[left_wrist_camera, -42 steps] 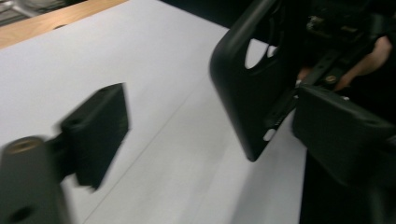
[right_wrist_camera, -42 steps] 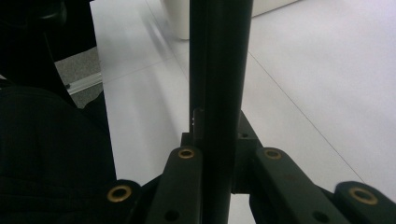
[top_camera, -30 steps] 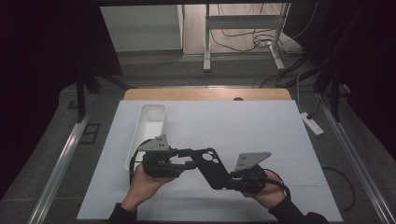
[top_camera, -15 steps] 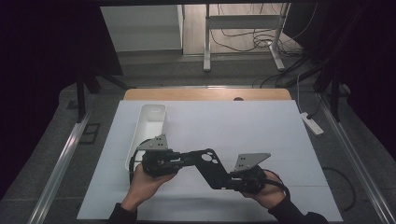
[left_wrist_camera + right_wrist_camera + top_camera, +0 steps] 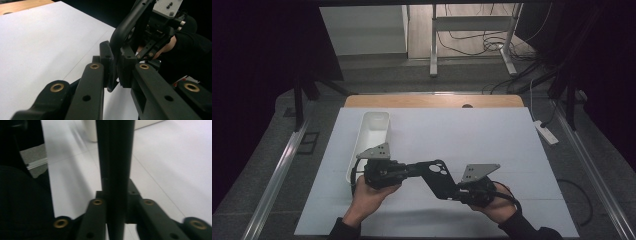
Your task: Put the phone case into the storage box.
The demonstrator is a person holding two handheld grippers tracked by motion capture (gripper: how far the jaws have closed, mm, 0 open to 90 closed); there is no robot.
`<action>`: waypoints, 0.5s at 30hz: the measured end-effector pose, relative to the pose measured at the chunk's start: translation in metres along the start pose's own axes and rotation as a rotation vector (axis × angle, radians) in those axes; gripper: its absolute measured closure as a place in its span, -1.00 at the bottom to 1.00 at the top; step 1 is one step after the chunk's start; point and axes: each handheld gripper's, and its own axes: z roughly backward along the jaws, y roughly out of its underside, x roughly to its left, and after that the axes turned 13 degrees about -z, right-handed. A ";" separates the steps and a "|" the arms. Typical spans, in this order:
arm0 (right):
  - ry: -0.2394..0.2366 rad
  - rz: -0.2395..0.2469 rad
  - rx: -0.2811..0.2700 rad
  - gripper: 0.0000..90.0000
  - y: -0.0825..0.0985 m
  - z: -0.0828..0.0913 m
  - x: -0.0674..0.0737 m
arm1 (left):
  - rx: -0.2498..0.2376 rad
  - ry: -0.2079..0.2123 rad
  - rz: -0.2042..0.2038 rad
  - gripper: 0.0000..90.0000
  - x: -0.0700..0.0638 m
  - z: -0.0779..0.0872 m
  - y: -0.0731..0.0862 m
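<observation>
No readable text, label or number on anything in view

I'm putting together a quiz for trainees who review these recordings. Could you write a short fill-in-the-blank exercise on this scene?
1. Both tools grip one flat ____ bracket with round holes.
2. The left tool and the right tool hold it above a ____ table sheet.
3. The long white tray lies nearer the ____ tool.
4. The far edge of the table is bare ____.

Missing words: black; white; left; wood
</observation>
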 end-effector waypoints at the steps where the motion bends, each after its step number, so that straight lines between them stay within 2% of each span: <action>1: 0.023 0.004 -0.002 0.67 0.000 0.000 0.000 | 0.002 -0.001 -0.001 0.86 0.000 0.000 -0.001; 9: 0.068 0.006 0.003 0.19 0.001 -0.002 0.003 | 0.020 -0.037 -0.018 0.85 0.000 0.004 -0.005; 11: 0.074 0.005 0.007 0.17 0.001 -0.001 0.003 | 0.024 -0.041 -0.020 0.85 0.000 0.004 -0.005; 12: 0.078 0.008 0.007 0.07 0.002 0.000 0.003 | 0.029 -0.044 -0.022 0.85 0.001 0.004 -0.006; 15: 0.086 0.002 0.006 0.00 0.002 0.002 0.003 | 0.046 -0.059 -0.032 0.85 0.002 0.006 -0.007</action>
